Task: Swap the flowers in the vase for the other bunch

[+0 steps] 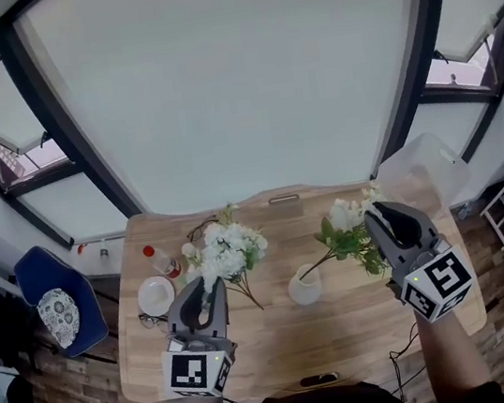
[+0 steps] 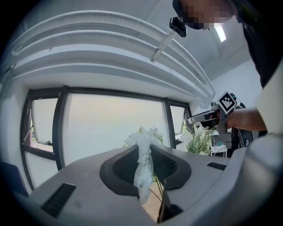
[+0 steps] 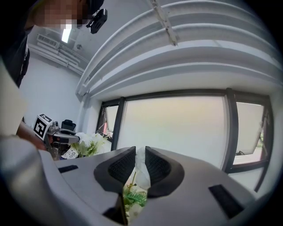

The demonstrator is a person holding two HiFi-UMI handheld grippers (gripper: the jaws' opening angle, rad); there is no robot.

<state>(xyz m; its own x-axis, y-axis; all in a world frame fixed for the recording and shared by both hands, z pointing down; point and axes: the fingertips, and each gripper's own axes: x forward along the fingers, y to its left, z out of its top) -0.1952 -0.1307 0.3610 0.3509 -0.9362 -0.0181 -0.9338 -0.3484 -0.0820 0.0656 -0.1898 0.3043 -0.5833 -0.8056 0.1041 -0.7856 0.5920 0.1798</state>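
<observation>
My left tongs [image 1: 211,292] clamped on the white flower bunch [image 1: 226,249], my right tongs [image 1: 375,214] pinching the leafy bunch [image 1: 350,232], its stem slanting toward the vase [image 1: 305,289] on the tabletop [image 1: 284,342]

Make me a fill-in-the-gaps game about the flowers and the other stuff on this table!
1. The left tool holds a bunch of ____ flowers.
2. The other bunch, held in the right tool, has ____ leaves.
3. The bottle next to the plate has a ____ cap.
4. The chair to the left of the table is ____.

Missing words: white; green; red; blue.
</observation>
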